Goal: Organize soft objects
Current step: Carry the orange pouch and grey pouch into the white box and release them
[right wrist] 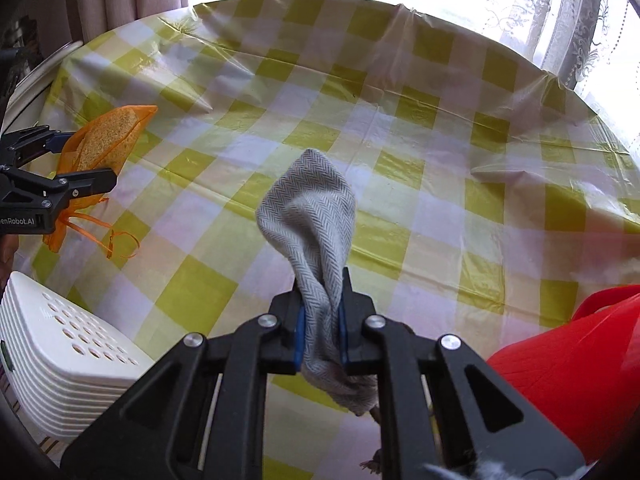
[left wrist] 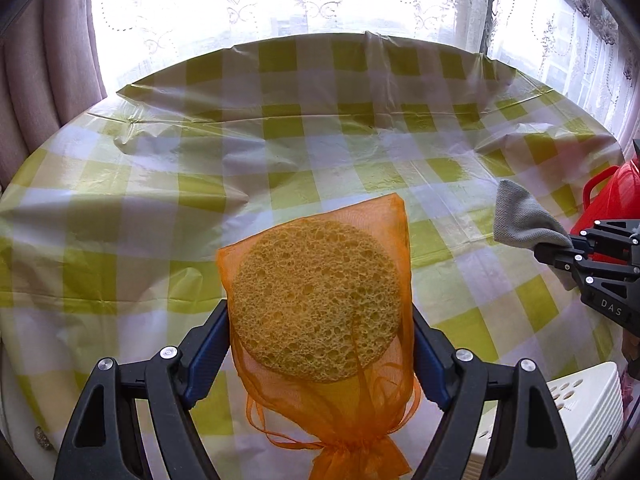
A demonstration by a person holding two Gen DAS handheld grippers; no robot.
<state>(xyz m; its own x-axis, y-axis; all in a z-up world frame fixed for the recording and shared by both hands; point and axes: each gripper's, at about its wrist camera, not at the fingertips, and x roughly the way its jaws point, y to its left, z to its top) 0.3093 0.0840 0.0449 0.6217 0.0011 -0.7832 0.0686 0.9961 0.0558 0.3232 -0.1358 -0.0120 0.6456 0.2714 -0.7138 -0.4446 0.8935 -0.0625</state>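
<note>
Left gripper: wide, clamping bagged sponge.
Right gripper: pinched on sock.
Lower right, right view only: grey fluff, perhaps another soft thing.

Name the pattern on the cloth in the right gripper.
Grey herringbone weave on the cloth; right wrist view.

A home dining corner is suggested: ahead of the tongs a table is covered by a green-checked plastic tablecloth, backed by lace curtains and drapes.
</note>
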